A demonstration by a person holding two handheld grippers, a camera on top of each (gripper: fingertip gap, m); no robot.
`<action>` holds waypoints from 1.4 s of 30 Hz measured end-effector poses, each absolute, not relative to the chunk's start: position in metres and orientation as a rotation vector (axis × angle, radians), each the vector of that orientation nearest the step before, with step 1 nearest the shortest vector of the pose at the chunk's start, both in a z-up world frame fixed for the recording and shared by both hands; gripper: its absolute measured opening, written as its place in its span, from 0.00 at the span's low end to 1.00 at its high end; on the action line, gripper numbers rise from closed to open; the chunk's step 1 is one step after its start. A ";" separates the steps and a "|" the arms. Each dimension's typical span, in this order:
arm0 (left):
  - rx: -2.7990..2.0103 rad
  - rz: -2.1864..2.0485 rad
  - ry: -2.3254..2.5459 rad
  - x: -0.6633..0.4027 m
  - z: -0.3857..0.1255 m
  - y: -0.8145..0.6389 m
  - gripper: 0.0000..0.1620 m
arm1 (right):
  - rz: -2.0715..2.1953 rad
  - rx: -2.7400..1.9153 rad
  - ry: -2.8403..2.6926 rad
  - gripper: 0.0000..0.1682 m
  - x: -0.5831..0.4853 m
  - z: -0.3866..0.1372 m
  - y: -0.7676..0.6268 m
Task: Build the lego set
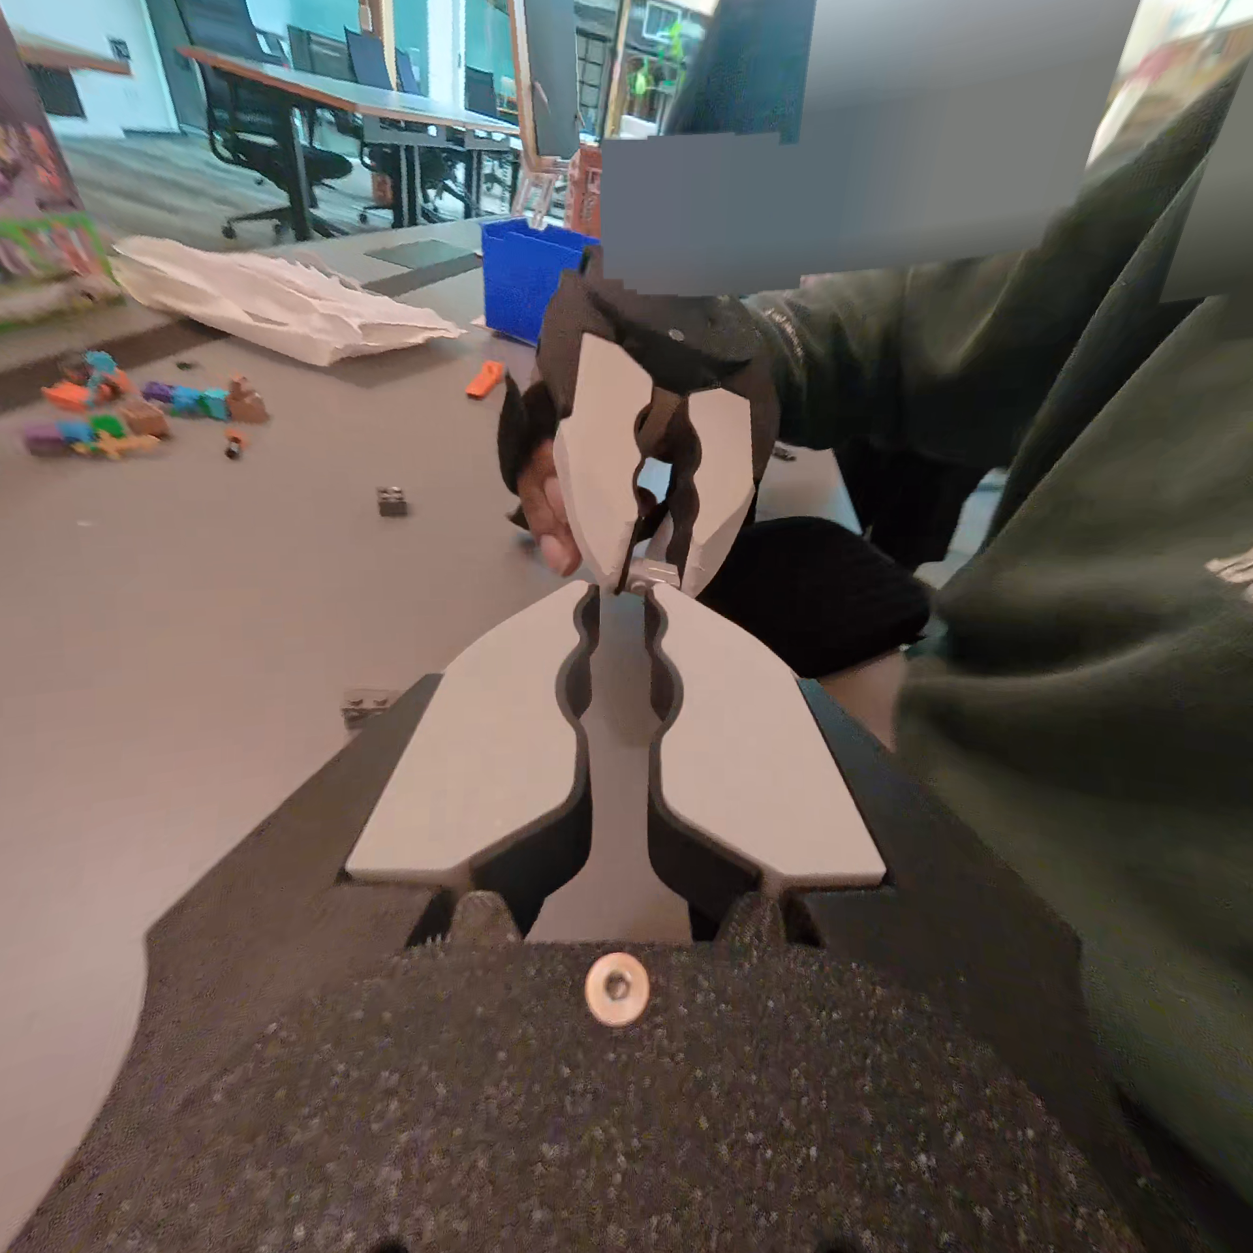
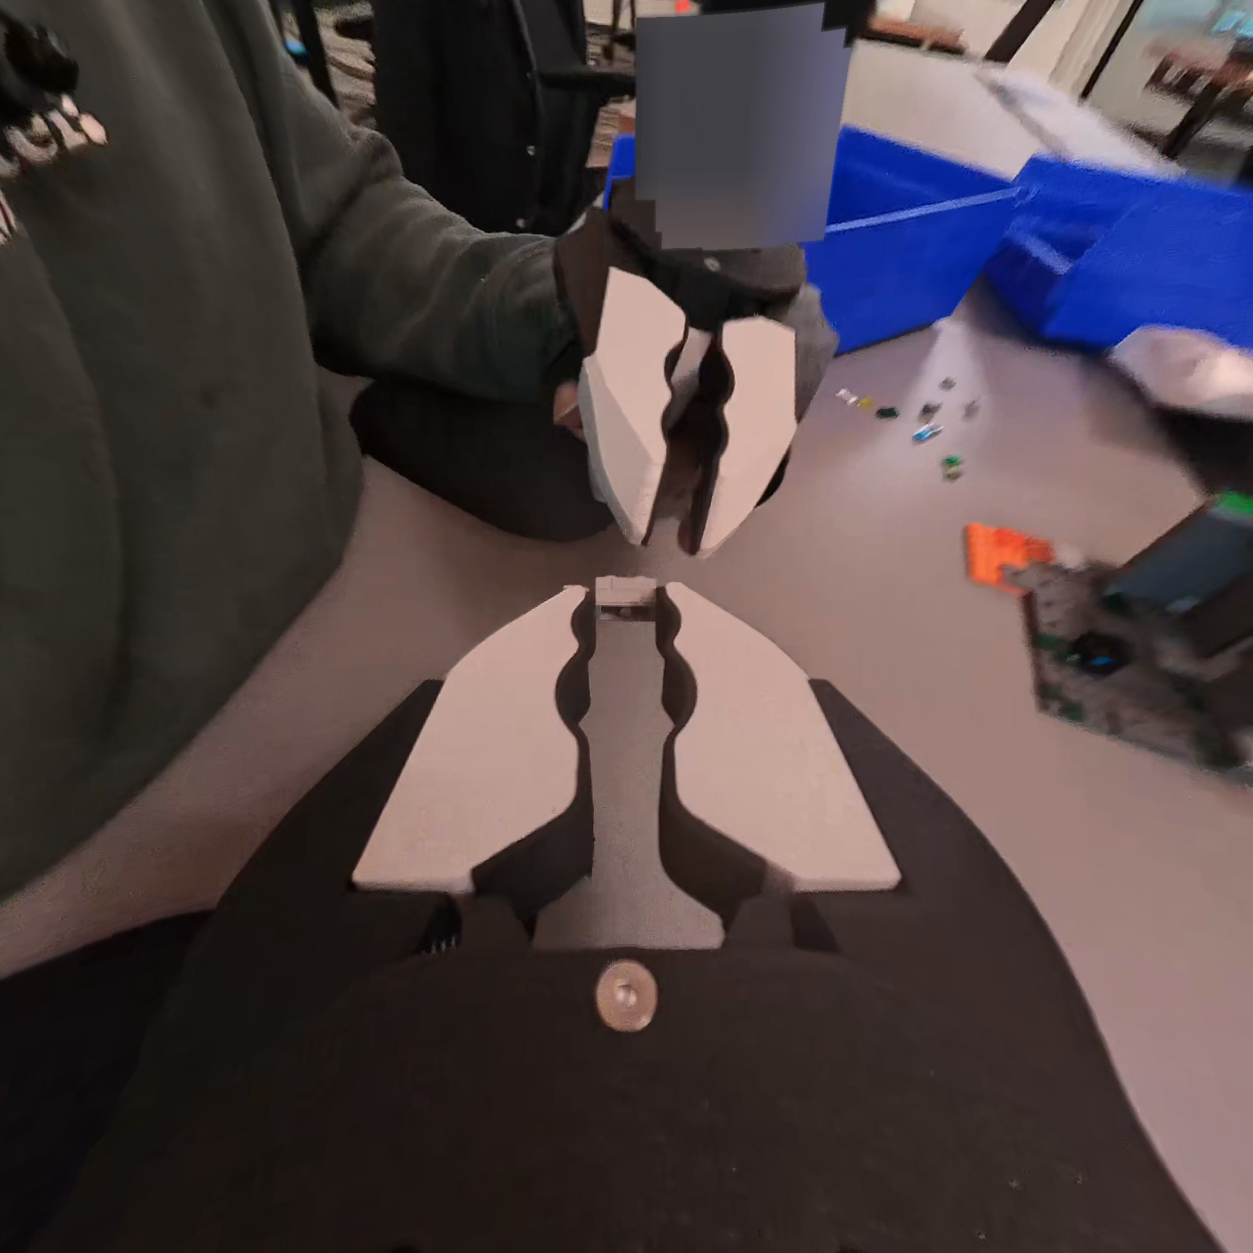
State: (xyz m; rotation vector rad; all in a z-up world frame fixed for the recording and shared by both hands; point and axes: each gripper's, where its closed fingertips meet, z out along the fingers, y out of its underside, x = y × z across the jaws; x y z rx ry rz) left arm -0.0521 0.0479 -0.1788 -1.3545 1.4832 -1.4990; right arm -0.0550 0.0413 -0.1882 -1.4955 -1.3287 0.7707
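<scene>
A: So, how far along are you?

B: Not far. Your right gripper point(image 2: 625, 591) pinches a small grey piece point(image 2: 624, 597) at its tips, off the tabletop point(image 1: 203, 610). Your left gripper point(image 1: 620, 597), tips narrowly apart, holds nothing.

A: And the rest?

B: Loose bricks point(image 1: 135, 413) lie toward the tabletop's far left.

A: Anything only the right view shows?

B: A part-built base point(image 2: 1146, 651) at the right edge, an orange plate point(image 2: 1000, 552) touching it.

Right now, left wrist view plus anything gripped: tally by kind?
Grippers: 2, left gripper, right gripper
Grey lego piece, in the right gripper: 1
Blue bin: 1
White paper bag: 1
Orange tool: 1
Dark loose bricks: 2
Total: 8
</scene>
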 end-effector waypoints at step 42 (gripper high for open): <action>-1.820 -1.777 1.100 -0.042 -0.191 0.077 0.05 | -0.246 -1.337 -1.456 0.09 -0.052 -0.192 0.083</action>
